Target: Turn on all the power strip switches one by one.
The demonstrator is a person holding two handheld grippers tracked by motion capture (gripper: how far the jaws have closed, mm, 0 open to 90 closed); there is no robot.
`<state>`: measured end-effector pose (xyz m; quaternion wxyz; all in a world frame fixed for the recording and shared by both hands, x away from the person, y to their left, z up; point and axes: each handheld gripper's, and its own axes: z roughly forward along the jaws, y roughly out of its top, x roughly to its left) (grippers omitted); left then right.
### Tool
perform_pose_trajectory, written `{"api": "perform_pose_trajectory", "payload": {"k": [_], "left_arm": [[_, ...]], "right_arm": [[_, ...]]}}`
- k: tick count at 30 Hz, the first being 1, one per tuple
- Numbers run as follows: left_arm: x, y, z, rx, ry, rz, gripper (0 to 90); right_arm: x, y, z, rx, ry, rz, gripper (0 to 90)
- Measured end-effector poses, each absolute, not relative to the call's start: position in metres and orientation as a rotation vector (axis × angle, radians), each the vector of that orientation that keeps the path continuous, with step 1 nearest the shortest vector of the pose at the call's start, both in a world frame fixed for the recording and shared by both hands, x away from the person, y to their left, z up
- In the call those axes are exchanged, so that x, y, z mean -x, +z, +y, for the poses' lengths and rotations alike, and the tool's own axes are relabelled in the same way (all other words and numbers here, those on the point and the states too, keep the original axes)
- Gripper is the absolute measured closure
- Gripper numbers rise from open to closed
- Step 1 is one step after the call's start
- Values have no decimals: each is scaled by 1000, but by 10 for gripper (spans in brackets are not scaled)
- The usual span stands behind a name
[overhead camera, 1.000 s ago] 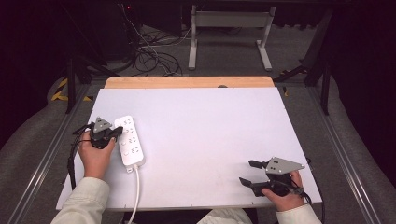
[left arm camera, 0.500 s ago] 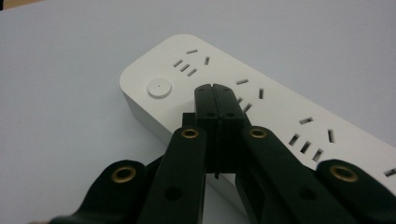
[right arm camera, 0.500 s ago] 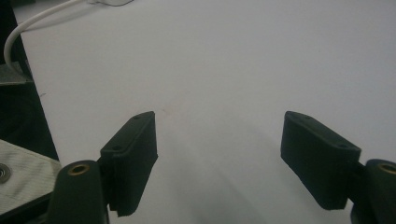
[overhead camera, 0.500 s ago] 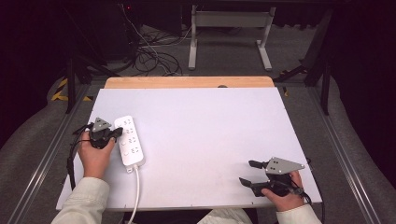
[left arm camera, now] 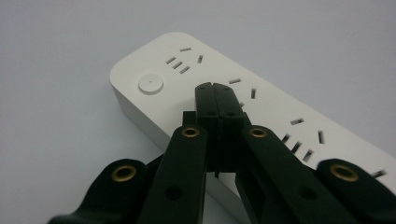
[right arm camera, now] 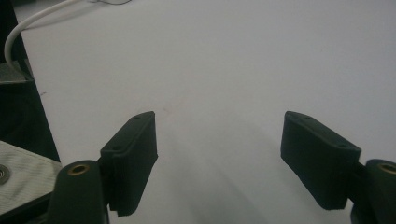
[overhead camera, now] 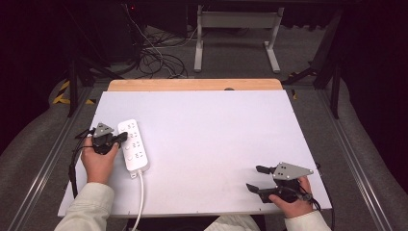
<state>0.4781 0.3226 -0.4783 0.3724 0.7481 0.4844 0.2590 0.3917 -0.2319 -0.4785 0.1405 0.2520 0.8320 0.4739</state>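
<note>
White power strip [overhead camera: 133, 145] lies at table's [overhead camera: 216, 125] 9 o'clock side, cord [overhead camera: 140, 202] trailing toward 6. Prob. rigid, light, slick plastic; best pinched across its narrow width. Left gripper [left arm camera: 215, 88] clenched, empty, tips over strip's top. Right gripper [right arm camera: 219, 154] released, at 5 o'clock.

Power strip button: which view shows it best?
The left gripper view. The round button sits large and sharp at the end of the white power strip, just ahead of the left gripper, whose jaws are closed. In the high view the strip is small and its button hard to make out. The right gripper view catches just its white cable.
</note>
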Motion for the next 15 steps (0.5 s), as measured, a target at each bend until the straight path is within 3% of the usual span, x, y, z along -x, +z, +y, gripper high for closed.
{"api": "perform_pose_trajectory", "payload": {"k": [11,15], "left_arm": [[-479,-476,326,-1872,655,1283,900],[-480,-463,331,-1767,667,1264,900]], "right_arm": [[-391,-478,-233,-725,1375,2398,277],[-392,-478,-233,-735,1373,2398,277]]}}
